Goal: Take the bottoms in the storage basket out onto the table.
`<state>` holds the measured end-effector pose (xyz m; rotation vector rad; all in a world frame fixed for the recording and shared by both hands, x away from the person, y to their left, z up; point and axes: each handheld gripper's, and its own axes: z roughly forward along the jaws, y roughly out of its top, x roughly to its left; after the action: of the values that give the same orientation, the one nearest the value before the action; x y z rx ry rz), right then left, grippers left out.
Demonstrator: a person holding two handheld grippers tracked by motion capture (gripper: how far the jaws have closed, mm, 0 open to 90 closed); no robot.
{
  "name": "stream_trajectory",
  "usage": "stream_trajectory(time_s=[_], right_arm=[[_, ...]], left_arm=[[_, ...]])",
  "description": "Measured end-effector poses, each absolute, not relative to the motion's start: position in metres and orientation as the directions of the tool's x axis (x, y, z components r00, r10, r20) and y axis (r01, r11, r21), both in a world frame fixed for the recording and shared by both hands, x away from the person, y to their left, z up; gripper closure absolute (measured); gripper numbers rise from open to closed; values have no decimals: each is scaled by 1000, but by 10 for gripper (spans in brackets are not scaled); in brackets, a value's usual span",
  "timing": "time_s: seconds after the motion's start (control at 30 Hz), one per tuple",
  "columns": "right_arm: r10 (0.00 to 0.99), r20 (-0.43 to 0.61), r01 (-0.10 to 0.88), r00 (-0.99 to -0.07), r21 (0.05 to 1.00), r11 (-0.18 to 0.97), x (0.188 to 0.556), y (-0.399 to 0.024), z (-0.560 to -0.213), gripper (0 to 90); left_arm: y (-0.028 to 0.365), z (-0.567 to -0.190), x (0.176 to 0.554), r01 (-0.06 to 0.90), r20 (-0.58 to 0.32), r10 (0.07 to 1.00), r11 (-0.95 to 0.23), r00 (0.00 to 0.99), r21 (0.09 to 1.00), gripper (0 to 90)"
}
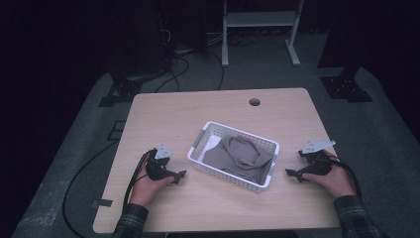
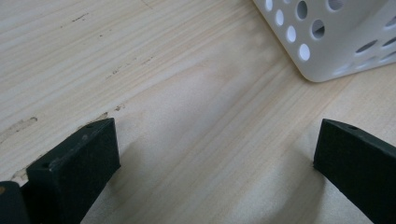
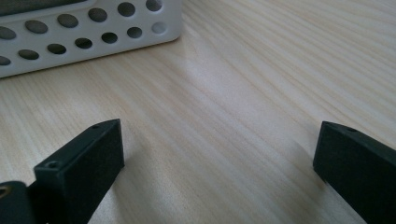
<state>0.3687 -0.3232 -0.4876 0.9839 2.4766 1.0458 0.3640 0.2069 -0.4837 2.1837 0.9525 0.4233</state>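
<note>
1 white perforated basket (image 1: 270,148) holds crumpled grey-brown cloth (image 1: 237,153)

white perforated basket (image 1: 200,159) sits mid-table – a crumpled grey-brown cloth (image 1: 237,153) lies inside it.

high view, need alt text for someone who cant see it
A white perforated basket holding a crumpled grey-brown cloth sits mid-table on a light wooden table. A person's hands rest on either side, each holding a black gripper with open, empty jaws: the left gripper and the right gripper both point toward the basket.
</note>
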Motion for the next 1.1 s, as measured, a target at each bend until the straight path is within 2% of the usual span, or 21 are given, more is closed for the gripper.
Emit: stream_trajectory(time_s=[0.13,0.2,0.23,0.37,0.47,0.53,0.7,0.9,1.1], right_arm=[[682,6,480,-732,714,509,369,-323,-488,11],[681,9,479,-732,717,506,369,-325,-486,84],[680,8,475,-733,722,504,369,-326,-485,150],[668,17,476,-744,716,511,369,-329,-481,253],[661,43,498,-749,693,520,370,-329,-477,290],[660,60,510,-749,688,517,370,-330,-473,359],[671,76,523,-738,693,497,370,-332,-464,407],[679,114,535,-725,714,452,367,-339,-452,388],[672,129,527,-729,732,432,366,-338,-439,290]], left_arm=[[208,-484,362,492,17,717,-496,697,716,0],[208,-484,361,495,14,719,-492,695,716,0],[208,-484,361,494,14,719,-492,695,717,0],[207,-484,362,494,14,718,-493,696,716,0],[207,-484,363,494,12,717,-493,697,716,0],[207,-484,363,494,13,716,-493,698,716,0],[207,-484,361,490,18,714,-498,700,715,0],[206,-484,362,490,17,714,-497,700,716,0],[206,-484,362,489,17,713,-498,701,716,0]])
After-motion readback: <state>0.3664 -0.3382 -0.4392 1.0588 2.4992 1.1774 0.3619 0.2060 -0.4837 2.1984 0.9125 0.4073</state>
